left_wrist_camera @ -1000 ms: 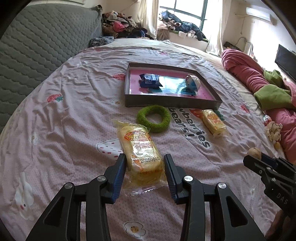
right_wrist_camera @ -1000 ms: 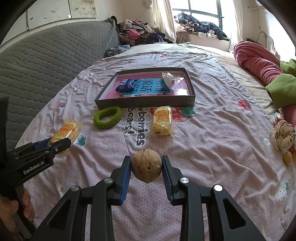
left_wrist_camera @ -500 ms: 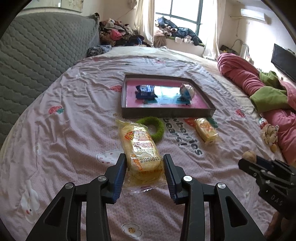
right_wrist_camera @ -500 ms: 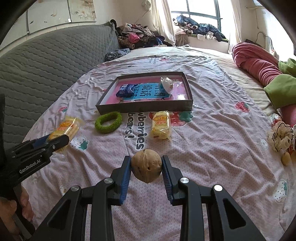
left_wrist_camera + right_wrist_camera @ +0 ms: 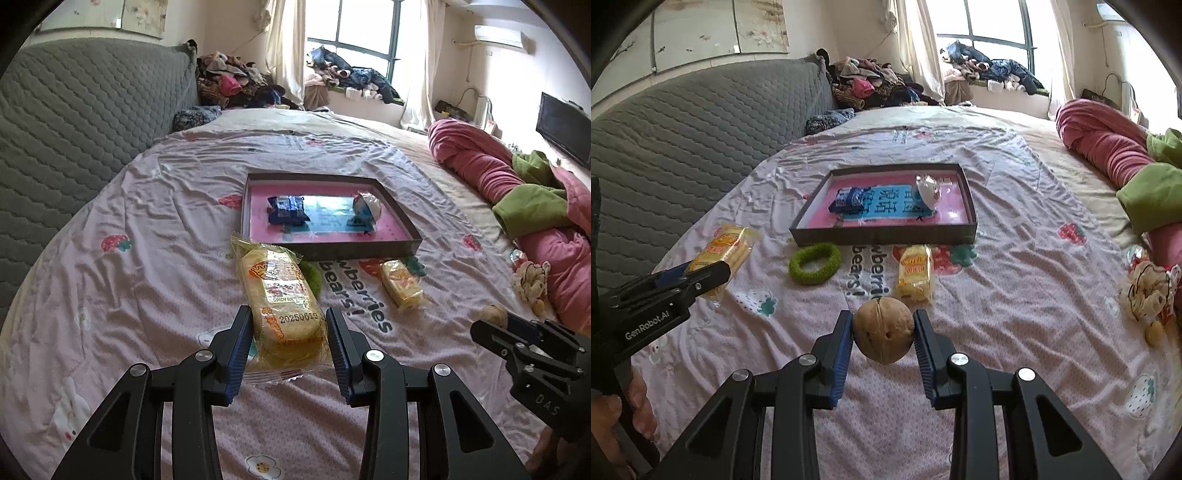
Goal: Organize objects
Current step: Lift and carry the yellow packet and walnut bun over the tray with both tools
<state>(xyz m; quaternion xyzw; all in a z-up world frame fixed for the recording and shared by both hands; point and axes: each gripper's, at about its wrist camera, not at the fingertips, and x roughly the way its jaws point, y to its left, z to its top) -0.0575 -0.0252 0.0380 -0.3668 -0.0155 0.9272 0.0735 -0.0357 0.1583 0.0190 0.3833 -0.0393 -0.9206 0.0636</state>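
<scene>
My left gripper (image 5: 288,332) is shut on a yellow snack pack (image 5: 279,299) and holds it above the bedsheet; the pack also shows in the right wrist view (image 5: 722,251). My right gripper (image 5: 883,334) is shut on a brown walnut (image 5: 883,336), raised over the sheet. A dark tray with a pink floor (image 5: 413,242) (image 5: 886,232) lies ahead, holding a blue packet (image 5: 288,208) and a white-blue wrapped item (image 5: 366,206). A green ring (image 5: 814,264) and a second yellow snack pack (image 5: 916,271) (image 5: 400,283) lie in front of the tray.
A grey quilted headboard (image 5: 74,122) runs along the left. Pink and green bedding (image 5: 517,184) is piled at the right, with a small plush toy (image 5: 1148,288) near it. Clothes (image 5: 871,85) are heaped at the far end by the window.
Both grippers have risen and tilted up with their loads; the tray and loose items sit lower in both views. The left snack pack now overlaps the green ring in the left view.
</scene>
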